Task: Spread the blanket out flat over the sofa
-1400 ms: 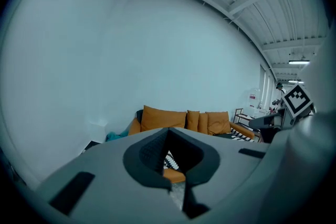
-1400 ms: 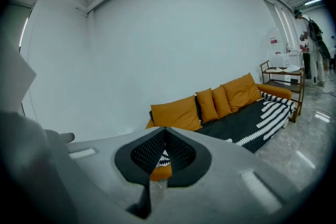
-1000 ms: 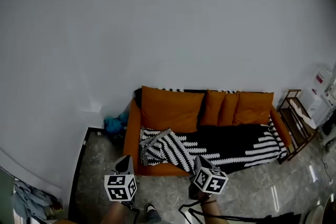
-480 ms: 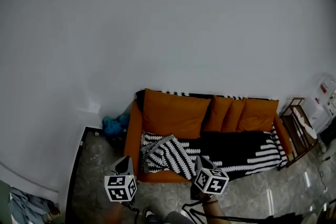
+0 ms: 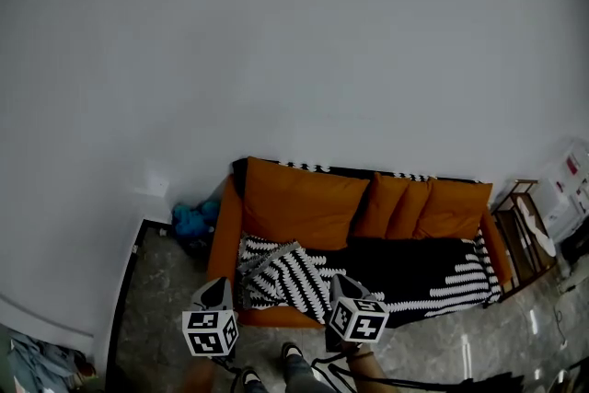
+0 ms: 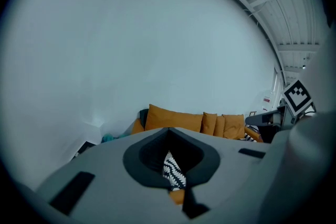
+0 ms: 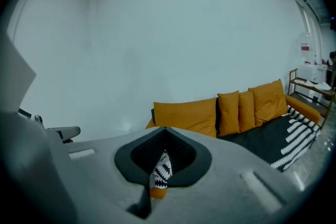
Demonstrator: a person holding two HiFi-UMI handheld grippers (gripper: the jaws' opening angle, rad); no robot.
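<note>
An orange sofa (image 5: 304,202) stands against the white wall, with three back cushions. The black-and-white zigzag blanket (image 5: 287,274) lies on its seat, bunched and folded at the left end and flatter toward the right (image 5: 460,271). Both grippers hover in front of the sofa, short of its front edge and apart from the blanket. My left gripper (image 5: 219,292) is off the sofa's left corner, and my right gripper (image 5: 342,287) faces the seat's middle. In the left gripper view the left gripper (image 6: 169,131) is shut and empty. The right gripper (image 7: 164,131) is likewise shut and empty.
A blue bundle (image 5: 191,218) lies on the floor by the sofa's left arm. A wooden rack (image 5: 520,216) and a white appliance (image 5: 571,179) stand at the right. A dark floor border (image 5: 133,271) runs at the left. The person's shoes (image 5: 293,352) and cables lie below.
The view has shifted, so the sofa sits a little further left. The person's feet have stepped into view. Both grippers stay shut, with the right one slightly further left.
</note>
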